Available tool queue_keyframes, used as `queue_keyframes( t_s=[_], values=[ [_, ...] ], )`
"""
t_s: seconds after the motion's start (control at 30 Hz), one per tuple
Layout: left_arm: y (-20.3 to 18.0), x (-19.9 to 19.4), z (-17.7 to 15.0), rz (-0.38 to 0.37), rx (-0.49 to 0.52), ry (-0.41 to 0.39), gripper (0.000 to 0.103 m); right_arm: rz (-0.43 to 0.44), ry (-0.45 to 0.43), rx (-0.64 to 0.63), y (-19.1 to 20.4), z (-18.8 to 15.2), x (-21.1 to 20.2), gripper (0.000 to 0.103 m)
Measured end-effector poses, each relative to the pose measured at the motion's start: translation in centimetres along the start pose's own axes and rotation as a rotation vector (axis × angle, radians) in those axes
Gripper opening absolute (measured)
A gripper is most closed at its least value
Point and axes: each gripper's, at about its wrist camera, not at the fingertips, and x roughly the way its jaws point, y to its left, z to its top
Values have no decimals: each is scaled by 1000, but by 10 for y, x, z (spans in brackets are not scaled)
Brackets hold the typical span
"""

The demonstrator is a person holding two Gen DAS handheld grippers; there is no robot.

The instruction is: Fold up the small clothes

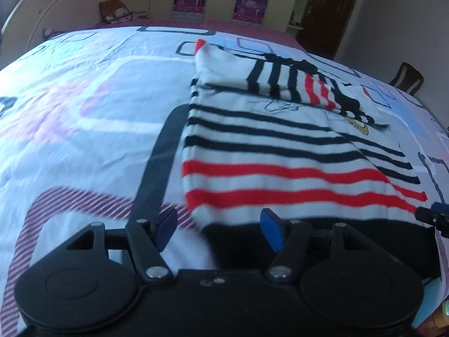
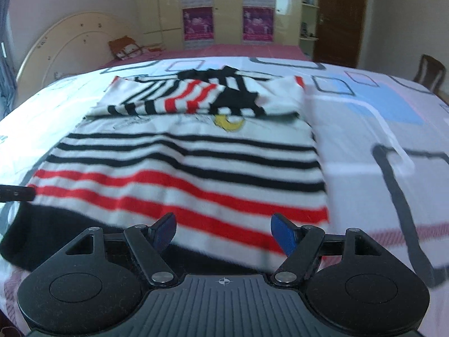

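Both claws, left (image 1: pixel 217 229) (right (image 2: pixel 224 231)), gaping before striped sweater (image 2: pixel 179 168).

Soft, cool daylight fills both fisheye views, whose corners darken and edges bow, while motion blur smears the white knitted sweater with black and red stripes (image 2: pixel 179 168) and the patterned white bedsheet (image 1: pixel 70 118).

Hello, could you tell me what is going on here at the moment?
A person is folding a small striped sweater on a bed, with a gripping tool in each hand. Both sleeves already lie folded across the chest. The left tool and the right tool are both open at the near hem, one towards each corner, gripping nothing. The views are blurred. The next fold is probably bringing the hem up towards the collar.
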Motion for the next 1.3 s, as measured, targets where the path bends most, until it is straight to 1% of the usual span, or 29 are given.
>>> queue_keyframes(
  t_s=[0.1,0.3,0.5,0.57,0.6,0.7,0.73,0.77,0.8,0.87,0.93,1.1,1.23,1.27,1.3],
  values=[
    [5,-4,-8,-13,-18,16,64,-27,9,20,-6,-12,-8,74],
    [1,-5,-25,-104,-41,61,57,-61,32,62,-16,-33,-20,74],
    [-5,-5,-35,-148,-29,82,52,-43,72,95,-20,-51,-24,73],
    [-4,-5,-37,-162,-39,84,50,-40,78,110,-20,-57,-24,72],
    [-3,-5,-38,-166,-41,86,49,-39,79,115,-21,-59,-25,61],
    [-2,-7,-38,-179,-41,87,40,-26,74,137,-22,-60,-26,46],
    [-2,-7,-38,-188,-48,89,33,-27,74,138,-21,-59,-26,41],
    [-1,-7,-38,-198,-53,92,25,-19,72,146,-21,-58,-27,32],
    [0,-7,-39,-209,-61,97,22,-17,71,150,-21,-58,-28,21],
    [0,-7,-38,-224,-68,97,13,-14,71,144,-20,-55,-29,14],
    [2,-9,-35,-238,-79,87,8,-5,70,139,-21,-52,-30,12],
    [8,-20,-18,-283,-123,27,8,34,31,171,-25,-39,-39,10],
    [10,-27,7,-307,-157,-31,8,56,-29,183,-27,-16,-46,10],
    [9,-28,14,-312,-163,-46,8,60,-46,185,-28,-8,-46,9],
    [7,-28,22,-315,-164,-62,8,59,-65,183,-30,0,-47,3]
  ],
)
